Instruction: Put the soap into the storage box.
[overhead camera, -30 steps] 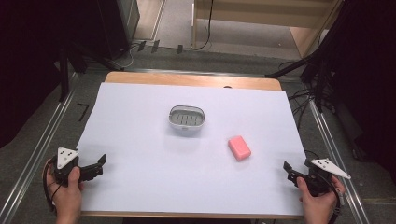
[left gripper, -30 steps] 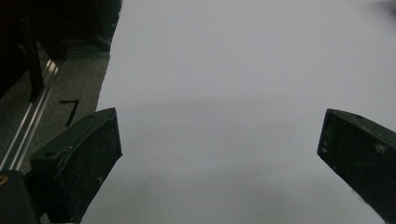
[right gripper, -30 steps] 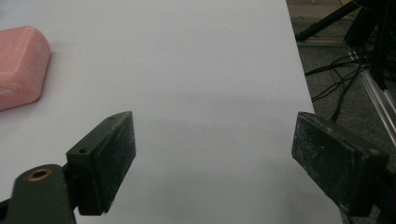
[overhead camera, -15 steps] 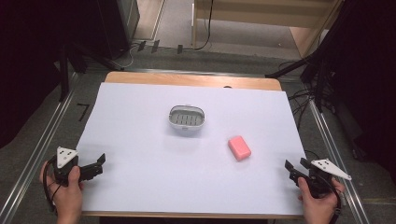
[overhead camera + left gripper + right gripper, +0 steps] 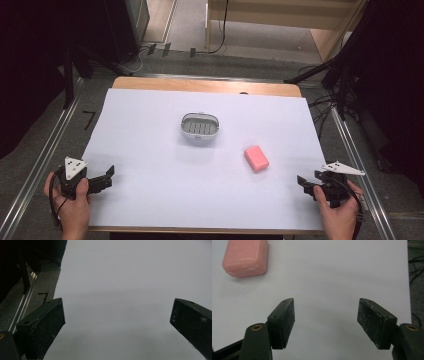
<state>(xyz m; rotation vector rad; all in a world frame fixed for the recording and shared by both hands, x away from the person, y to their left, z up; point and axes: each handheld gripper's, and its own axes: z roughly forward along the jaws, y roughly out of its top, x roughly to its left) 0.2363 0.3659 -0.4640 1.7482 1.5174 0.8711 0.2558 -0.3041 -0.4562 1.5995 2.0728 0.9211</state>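
A pink bar of soap (image 5: 256, 158) lies on the white sheet, right of the middle; the right gripper view has the soap (image 5: 245, 257) at its upper left. A grey oval soap dish (image 5: 200, 126) stands farther back, near the centre. My right gripper (image 5: 303, 182) hovers at the front right corner, well short of the soap. Its jaws have just been opening and stand apart over bare sheet (image 5: 325, 312), nothing between them. My left gripper (image 5: 107, 176) rests at the front left, jaws wide apart (image 5: 117, 312) with nothing in them.
The white sheet (image 5: 150, 150) covers a wooden table whose far edge (image 5: 200, 85) shows bare. Metal rails (image 5: 45, 160) run along the floor on both sides. Cables and dark stands crowd the floor behind and to the right (image 5: 330, 95).
The right hand and its gripper have lifted a little and shifted slightly toward the soap. The left hand, the soap and the dish have stayed put.
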